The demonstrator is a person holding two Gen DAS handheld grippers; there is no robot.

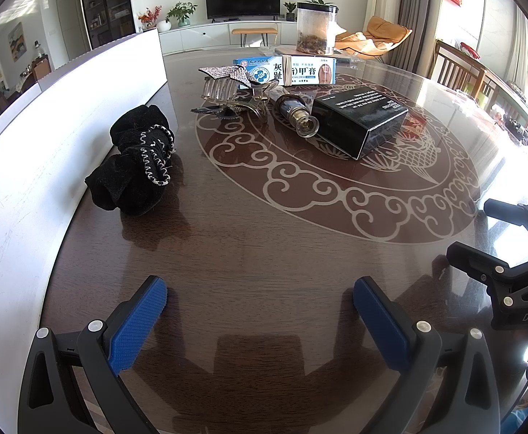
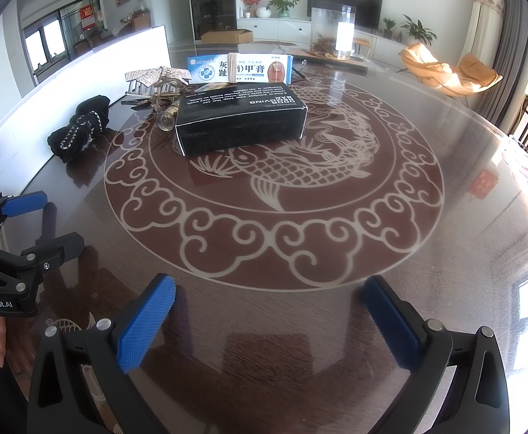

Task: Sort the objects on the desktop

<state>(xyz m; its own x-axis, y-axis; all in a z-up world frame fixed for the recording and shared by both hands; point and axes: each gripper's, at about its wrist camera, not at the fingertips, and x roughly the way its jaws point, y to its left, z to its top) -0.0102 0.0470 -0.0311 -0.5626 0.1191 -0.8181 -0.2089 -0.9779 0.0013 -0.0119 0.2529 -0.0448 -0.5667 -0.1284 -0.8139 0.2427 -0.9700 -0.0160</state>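
Left wrist view: left gripper [image 1: 260, 311] and right gripper [image 2: 269, 311] both spread, empty; black box [image 1: 360, 121], hair claw [image 1: 233, 92], scrunchie [image 1: 137, 161] unsorted mid-frame.

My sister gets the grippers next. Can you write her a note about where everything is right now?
Left gripper and right gripper: both open, empty, above the table.
Black velvet scrunchie lies beside the white board.
Sparkly hair claw, small glass bottle, black box and blue-white cream box are clustered mid-table.
Nothing looks sorted yet; all remain.
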